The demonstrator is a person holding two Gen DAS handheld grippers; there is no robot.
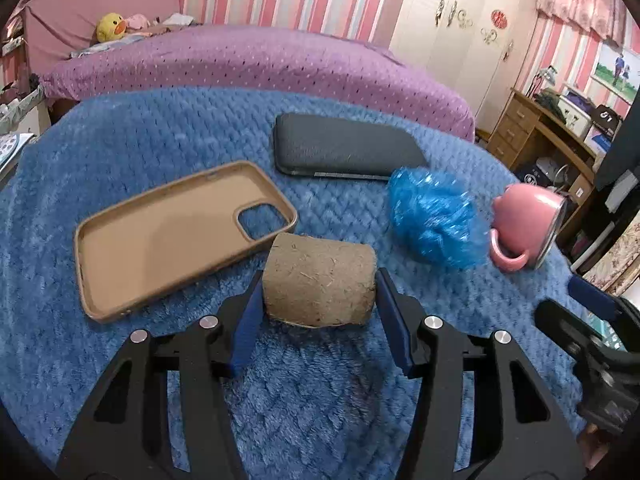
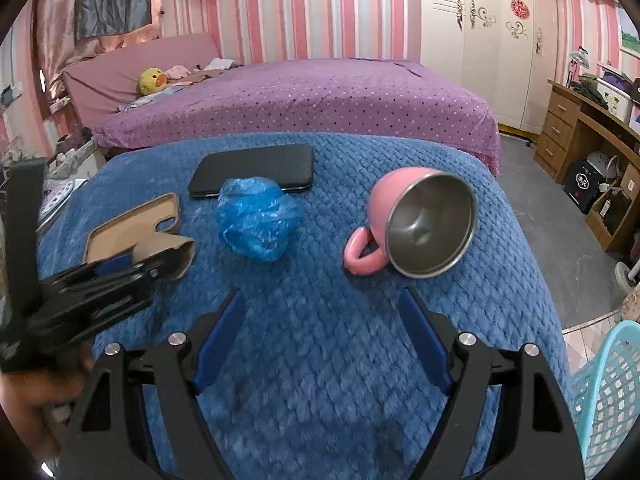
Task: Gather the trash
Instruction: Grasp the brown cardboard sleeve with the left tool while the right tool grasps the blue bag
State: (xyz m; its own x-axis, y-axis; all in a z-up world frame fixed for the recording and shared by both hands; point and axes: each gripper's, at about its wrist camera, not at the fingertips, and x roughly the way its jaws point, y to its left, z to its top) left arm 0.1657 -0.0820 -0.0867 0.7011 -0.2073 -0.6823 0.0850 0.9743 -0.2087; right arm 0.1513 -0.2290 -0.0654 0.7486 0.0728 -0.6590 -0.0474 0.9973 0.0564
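One cardboard roll (image 1: 319, 282), one blue bag (image 1: 434, 218), one mug (image 1: 526, 226), one phone case (image 1: 180, 236)

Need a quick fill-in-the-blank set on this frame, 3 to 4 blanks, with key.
1. The cardboard tube lies between the fingers of the ____ gripper.
2. The crumpled plastic bag is ____ in colour.
3. The pink mug lies on its ____ on the blue blanket.
4. The right gripper has ____ between its fingers.

Missing words: left; blue; side; nothing
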